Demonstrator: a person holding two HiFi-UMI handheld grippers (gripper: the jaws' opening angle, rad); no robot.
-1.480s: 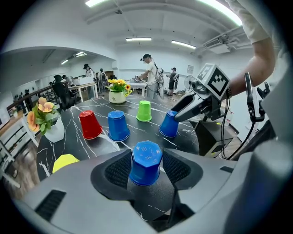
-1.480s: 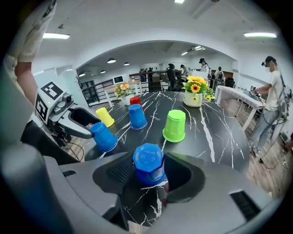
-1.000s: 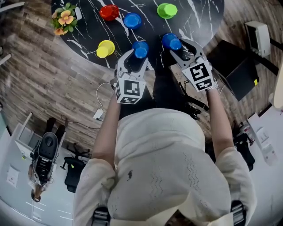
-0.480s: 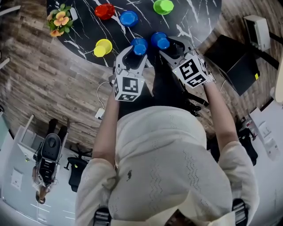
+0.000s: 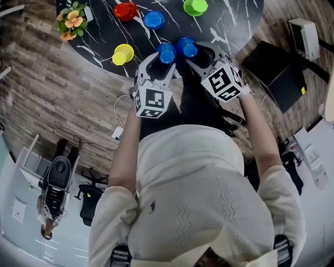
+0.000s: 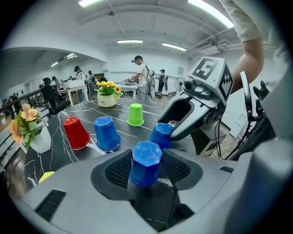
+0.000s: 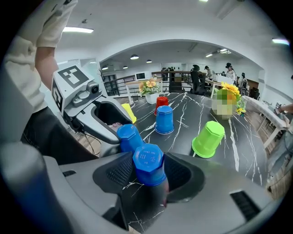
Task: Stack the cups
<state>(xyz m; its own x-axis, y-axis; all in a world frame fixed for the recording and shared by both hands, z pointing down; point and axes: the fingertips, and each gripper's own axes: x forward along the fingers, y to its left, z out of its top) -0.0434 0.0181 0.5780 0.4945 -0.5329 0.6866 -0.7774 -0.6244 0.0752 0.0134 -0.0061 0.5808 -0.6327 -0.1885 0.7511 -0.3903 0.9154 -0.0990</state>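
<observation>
left claw (image 6: 145, 169) closed on an upturned blue cup (image 6: 145, 162), mesh pads pressing on both its sides; right claw (image 7: 147, 172) likewise grips a second blue cup (image 7: 148, 165), base up, jaws fairly wide around it; in the head view the two held cups sit just beside each other at the near edge of the black marbled tabletop (image 5: 229, 23); further back, all upside down and apart from one another: yellow cup (image 5: 123, 53), red cup (image 5: 126, 10), third blue cup (image 5: 154, 19), green cup (image 5: 194, 6); flowers (image 5: 72, 22) at the tabletop's left edge
</observation>
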